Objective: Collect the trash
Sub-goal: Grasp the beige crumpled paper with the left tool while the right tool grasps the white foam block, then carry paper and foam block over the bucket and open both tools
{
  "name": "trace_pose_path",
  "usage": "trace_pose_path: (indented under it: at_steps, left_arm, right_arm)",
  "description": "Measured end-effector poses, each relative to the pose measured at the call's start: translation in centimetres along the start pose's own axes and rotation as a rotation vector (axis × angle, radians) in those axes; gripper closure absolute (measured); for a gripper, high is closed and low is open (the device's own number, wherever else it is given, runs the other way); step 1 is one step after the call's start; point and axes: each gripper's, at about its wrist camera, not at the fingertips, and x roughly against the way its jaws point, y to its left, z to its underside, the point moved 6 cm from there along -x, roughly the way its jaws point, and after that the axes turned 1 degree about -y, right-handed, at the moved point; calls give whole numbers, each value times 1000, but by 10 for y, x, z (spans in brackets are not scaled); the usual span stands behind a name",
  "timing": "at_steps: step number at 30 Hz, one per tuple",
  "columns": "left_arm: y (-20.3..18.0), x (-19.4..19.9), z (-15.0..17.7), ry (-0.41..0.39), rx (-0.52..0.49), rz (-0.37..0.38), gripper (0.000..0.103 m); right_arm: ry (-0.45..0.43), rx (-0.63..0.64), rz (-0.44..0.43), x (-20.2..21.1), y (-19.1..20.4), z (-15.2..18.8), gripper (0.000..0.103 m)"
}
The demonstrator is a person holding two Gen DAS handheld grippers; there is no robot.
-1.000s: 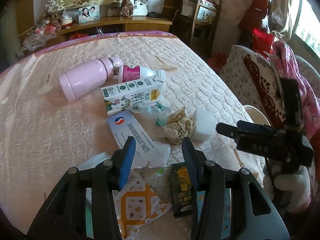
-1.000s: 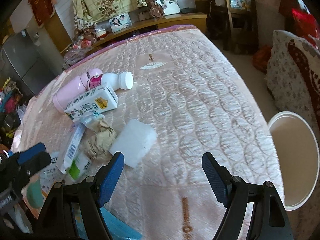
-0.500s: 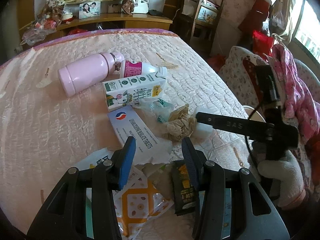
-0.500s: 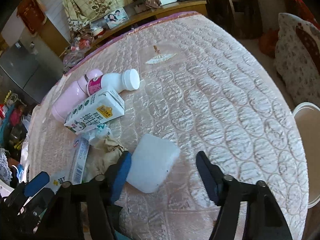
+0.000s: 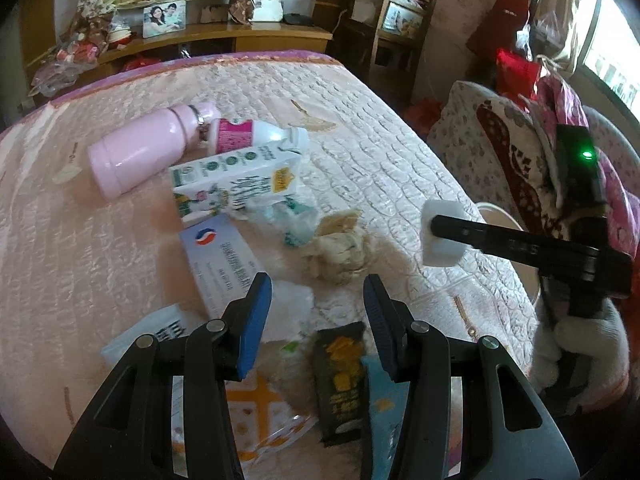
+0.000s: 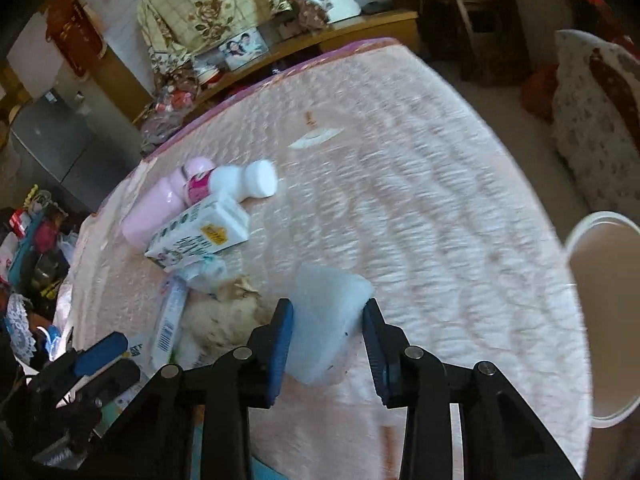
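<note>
Right tongs (image 6: 326, 322) have just been closing; both pads now pinch the white foam block (image 6: 326, 316), lifted just above the bed (image 6: 420, 208), beside the crumpled paper (image 6: 224, 316). Left tongs (image 5: 316, 316) spread, holding nothing, over wrappers (image 5: 340, 376). White bucket (image 6: 600, 320) off the bed's edge.

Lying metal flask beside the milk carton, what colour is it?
Pale pink flask, clearest in the left wrist view.

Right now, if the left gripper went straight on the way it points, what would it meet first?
Probably the crumpled beige paper wad, just ahead of the left gripper; its fingers are open and empty. Depth is uncertain.
</note>
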Motion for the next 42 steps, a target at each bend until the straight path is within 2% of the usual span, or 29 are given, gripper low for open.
trace_pose_path:
  at_steps: [4,14,16,19,24,26,34,42]
  left_arm:
    - [-14,-17,-5,25,-20,-12,57]
    - [-35,-75,-14,133,-110,-117,58]
    - [-35,-81,-12,147,-111,-115,71]
    - [-33,-78,-13,137,-91,-80,78]
    - [-34,-47,-17,107,-37,59,80]
    - [-34,-34,-18,105,-30,84,80]
    - [-49,-8,-29,76,-20,129,80]
    - [-99,-9,-36,66,-81,157,80]
  right_arm:
    - [-2,-25,9,9,-20,3,69]
    - [-13,-26,-11,24,-34,13,69]
    - [-16,-24,-15,27,-35,14,69]
    - [-23,-16,-16,32,-35,16,69]
    - [-39,-7,-21,42,-35,18,69]
    - [-44,-3,-24,46,-34,19,69]
    - [-67,-6,-15,60,-39,20,69]
    - [-84,-18,20,78,-62,22,69]
